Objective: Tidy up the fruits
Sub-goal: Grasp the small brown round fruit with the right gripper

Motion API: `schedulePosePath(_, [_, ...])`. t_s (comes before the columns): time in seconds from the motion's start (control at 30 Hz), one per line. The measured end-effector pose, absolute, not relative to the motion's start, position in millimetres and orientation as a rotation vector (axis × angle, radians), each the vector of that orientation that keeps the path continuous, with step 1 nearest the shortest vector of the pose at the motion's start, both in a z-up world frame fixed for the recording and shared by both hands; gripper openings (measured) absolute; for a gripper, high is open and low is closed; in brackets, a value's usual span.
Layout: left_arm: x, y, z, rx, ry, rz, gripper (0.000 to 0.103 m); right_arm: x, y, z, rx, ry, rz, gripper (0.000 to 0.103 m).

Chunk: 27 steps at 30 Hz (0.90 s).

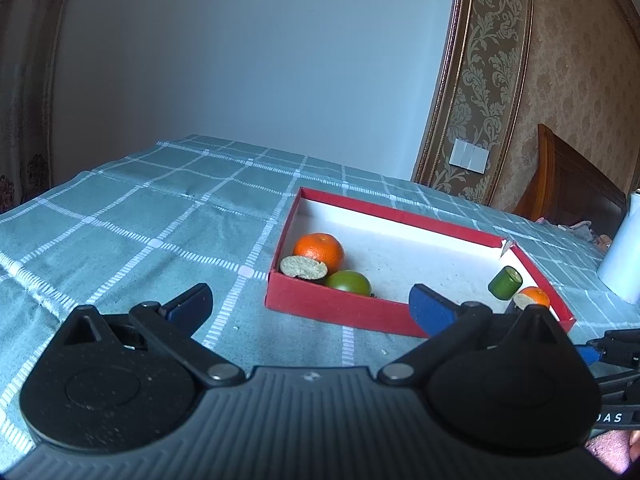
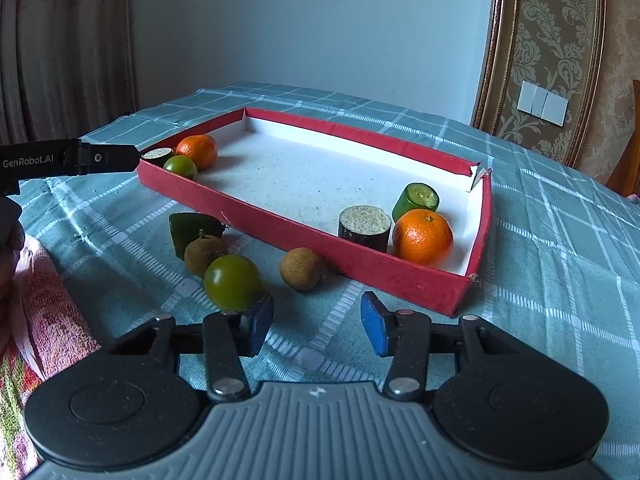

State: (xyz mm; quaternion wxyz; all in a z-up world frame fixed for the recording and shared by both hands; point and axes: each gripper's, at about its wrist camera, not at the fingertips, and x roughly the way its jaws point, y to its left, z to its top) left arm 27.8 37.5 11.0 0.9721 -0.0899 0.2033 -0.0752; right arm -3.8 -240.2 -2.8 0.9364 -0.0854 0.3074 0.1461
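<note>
Both tools are released, nothing between pads: my right tool (image 2: 316, 326) sits near a round green fruit (image 2: 232, 282); my left tool (image 1: 310, 304) faces the shallow red cardboard tray (image 1: 340, 308).

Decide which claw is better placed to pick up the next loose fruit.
Probably the right claw: open and empty, with the green fruit beside its fingertip. The left claw faces the red box.

A shallow red tray (image 2: 304, 228) lies mid-frame holding an orange (image 2: 423, 237), a dark cut stub (image 2: 365, 227) and a green stub (image 2: 415, 200) at right, while a green tomato (image 2: 232, 281) and two brown fruits (image 2: 302, 268) lie outside at lower left
</note>
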Motion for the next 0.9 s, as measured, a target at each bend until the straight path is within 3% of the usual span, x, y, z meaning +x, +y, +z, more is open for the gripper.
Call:
schedulePosePath(0.3, [29, 36, 11, -0.178, 0.418, -0.157, 0.103, 12, -232, -3, -0.158, 0.615, 0.308, 0.048])
schedulePosePath(0.57, [30, 37, 10, -0.179, 0.423, -0.151, 0.103, 13, -228, -4, -0.159, 0.632, 0.313, 0.026])
schedulePosePath(0.9, [30, 37, 10, -0.179, 0.424, -0.151, 0.103, 14, -240, 36, -0.092, 0.494, 0.260, 0.026])
